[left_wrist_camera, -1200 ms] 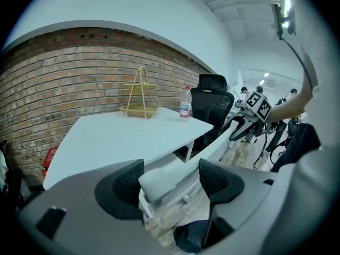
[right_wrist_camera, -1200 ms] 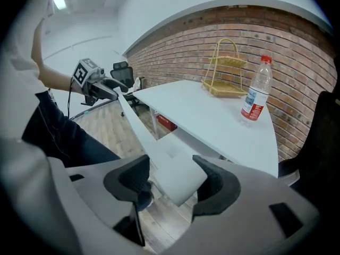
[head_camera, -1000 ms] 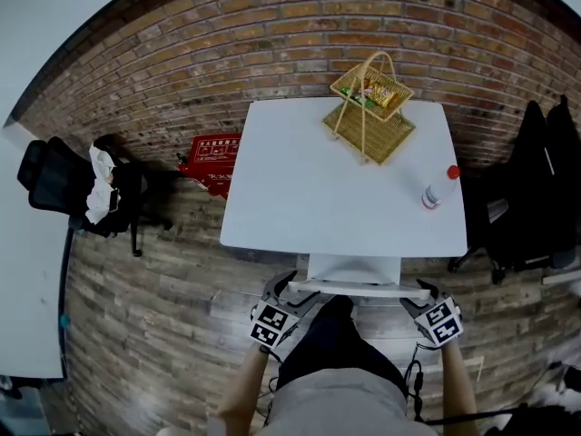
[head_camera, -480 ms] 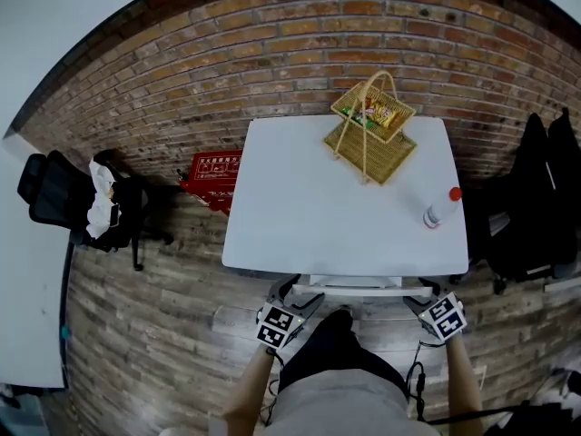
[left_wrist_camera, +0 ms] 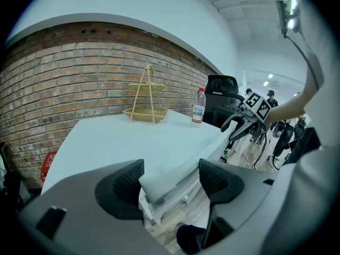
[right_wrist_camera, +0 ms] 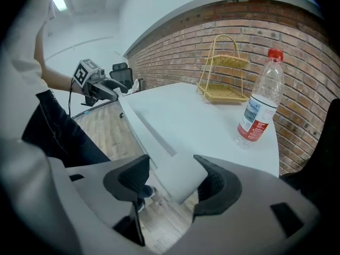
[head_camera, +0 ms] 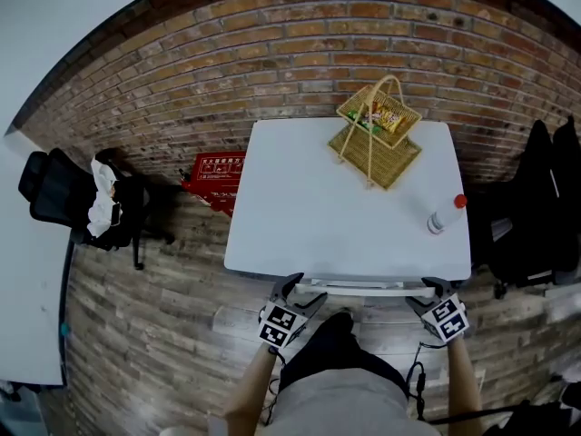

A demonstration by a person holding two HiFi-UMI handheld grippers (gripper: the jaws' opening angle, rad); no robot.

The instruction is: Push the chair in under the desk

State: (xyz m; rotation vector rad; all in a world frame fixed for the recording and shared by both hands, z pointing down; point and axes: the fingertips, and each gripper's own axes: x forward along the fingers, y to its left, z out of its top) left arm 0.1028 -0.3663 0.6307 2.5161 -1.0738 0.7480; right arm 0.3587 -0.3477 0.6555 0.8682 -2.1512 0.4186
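White bench [head_camera: 309, 207] stands against a brick wall [head_camera: 227, 71] in the head view, on a wooden plank floor [head_camera: 154, 307]. On its far right portion sits a two-tier wicker basket [head_camera: 377, 130]. A clear bottle [head_camera: 442, 216] with a red cap stands upright near the right edge, well apart from the basket. The chair [head_camera: 356, 288], also white, is tucked under the near edge of the bench, with only its back rail showing as a narrow bar. The left claw [head_camera: 302, 292] is at the left end of that rail and the right claw [head_camera: 425, 293] at the right end. A red box [head_camera: 213, 173] lies on the floor to the left of the bench, and a black office chair [head_camera: 64, 193] stands further left.

Left gripper view: the left claw [left_wrist_camera: 167, 182] is clamped on the end of the chair's back rail, which fills the space between the two ribbed pads. The bench top runs beyond it, with basket and bottle at the far side.

Right gripper view: the right claw [right_wrist_camera: 172, 182] is likewise closed on the opposite end of the rail, and the pads press its white corner. The bottle stands just beyond, to the right.
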